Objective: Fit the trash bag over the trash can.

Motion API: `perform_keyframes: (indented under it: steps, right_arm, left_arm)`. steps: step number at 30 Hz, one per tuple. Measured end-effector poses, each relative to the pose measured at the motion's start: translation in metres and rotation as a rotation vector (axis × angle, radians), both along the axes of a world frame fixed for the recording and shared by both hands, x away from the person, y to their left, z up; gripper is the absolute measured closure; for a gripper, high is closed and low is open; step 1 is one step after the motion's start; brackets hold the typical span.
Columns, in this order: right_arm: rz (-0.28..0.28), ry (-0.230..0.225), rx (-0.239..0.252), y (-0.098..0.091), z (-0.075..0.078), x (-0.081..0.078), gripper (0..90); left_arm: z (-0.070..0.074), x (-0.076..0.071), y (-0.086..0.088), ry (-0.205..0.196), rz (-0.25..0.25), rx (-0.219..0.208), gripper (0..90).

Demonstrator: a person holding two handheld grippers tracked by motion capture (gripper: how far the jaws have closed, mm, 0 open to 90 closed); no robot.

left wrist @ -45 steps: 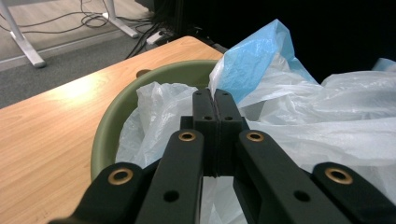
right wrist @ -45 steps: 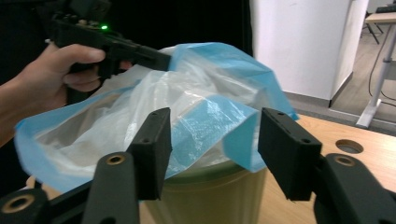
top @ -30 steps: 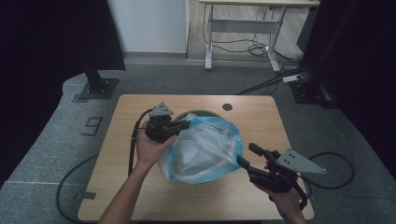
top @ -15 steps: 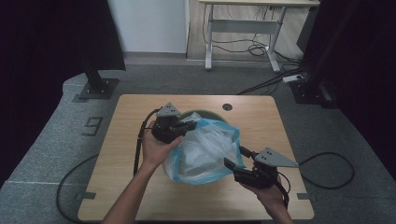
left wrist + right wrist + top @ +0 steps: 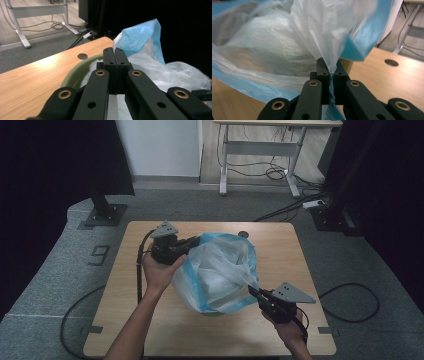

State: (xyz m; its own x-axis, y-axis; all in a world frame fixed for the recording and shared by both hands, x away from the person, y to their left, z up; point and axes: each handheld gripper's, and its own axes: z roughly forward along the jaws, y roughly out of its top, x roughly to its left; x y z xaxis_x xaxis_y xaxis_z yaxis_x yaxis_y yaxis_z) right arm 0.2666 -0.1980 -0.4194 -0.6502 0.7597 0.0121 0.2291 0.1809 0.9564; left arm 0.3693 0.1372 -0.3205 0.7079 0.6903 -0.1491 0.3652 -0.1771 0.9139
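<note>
While the right claw (image 5: 331, 72) has just closed, its jaws now pinch a fold of the translucent white plastic bag with blue edging (image 5: 220, 270), film caught between the pads. Left claw (image 5: 115, 58) fully closed on the bag's opposite rim, at the far-left side of the bag. Bag sits mid wooden surface (image 5: 125, 310), draped over a pale green round bowl (image 5: 75, 72). Round hole in the surface (image 5: 243, 234) just beyond the bag.

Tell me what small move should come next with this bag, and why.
Probably pull the right gripper gently outward and down. Its jaws have just closed on the plastic bag, the left gripper pinches the far rim, and the green bowl sits underneath, so the mouth likely needs stretching over it.
</note>
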Motion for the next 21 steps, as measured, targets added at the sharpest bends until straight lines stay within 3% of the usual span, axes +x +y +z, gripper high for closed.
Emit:
perform_keyframes:
  steps: [5,11,21]
  right_arm:
    - [-0.020,0.024,-0.010,-0.009,-0.011,-0.001,86.3]
    - [-0.044,0.063,0.000,-0.018,-0.024,0.005,86.2]
    - [-0.003,0.065,-0.027,-0.006,-0.039,-0.008,84.6]
  left_arm:
    - [0.000,0.002,0.018,0.014,0.033,-0.014,89.7]
    - [-0.010,0.003,0.040,0.046,0.066,-0.033,89.7]
    - [-0.043,-0.017,0.074,0.102,0.058,-0.041,89.7]
